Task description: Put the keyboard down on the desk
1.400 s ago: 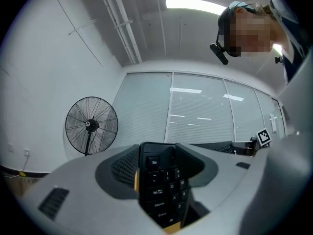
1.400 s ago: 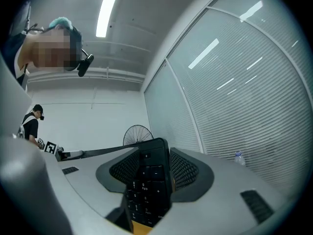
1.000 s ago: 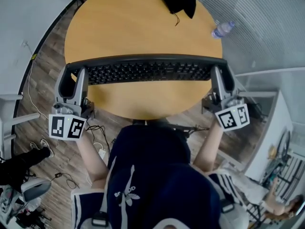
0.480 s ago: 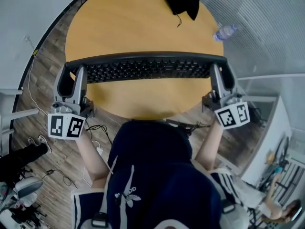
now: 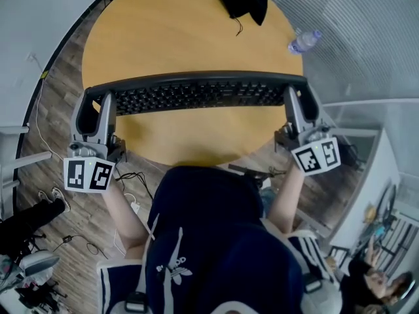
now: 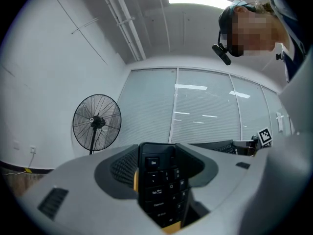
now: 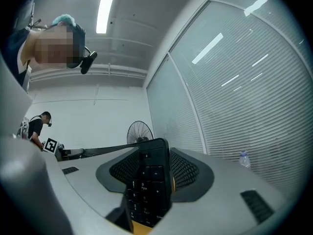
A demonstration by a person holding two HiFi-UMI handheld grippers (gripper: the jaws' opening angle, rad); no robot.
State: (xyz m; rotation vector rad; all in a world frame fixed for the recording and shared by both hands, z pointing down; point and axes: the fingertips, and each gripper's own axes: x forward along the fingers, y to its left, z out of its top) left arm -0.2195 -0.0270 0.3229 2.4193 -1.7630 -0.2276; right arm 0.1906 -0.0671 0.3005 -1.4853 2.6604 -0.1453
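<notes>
keyboard (image 5: 196, 95) | ends clamped: left tongs (image 5: 95, 107), right tongs (image 5: 298, 101) | over desk (image 5: 183, 31)

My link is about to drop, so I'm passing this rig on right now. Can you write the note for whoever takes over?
Left gripper: shut on the left end of the keyboard, the Esc side.
Right gripper: shut on its right end.
The keyboard lies crosswise over the near half of the round desk. I cannot tell whether it touches the wood.
Black pouch and water bottle lie at the far side, apart from the keyboard.
Done: keyboard gripped at both ends and over the desk.
Left: lower it flat, open both grippers, draw them back.
</notes>
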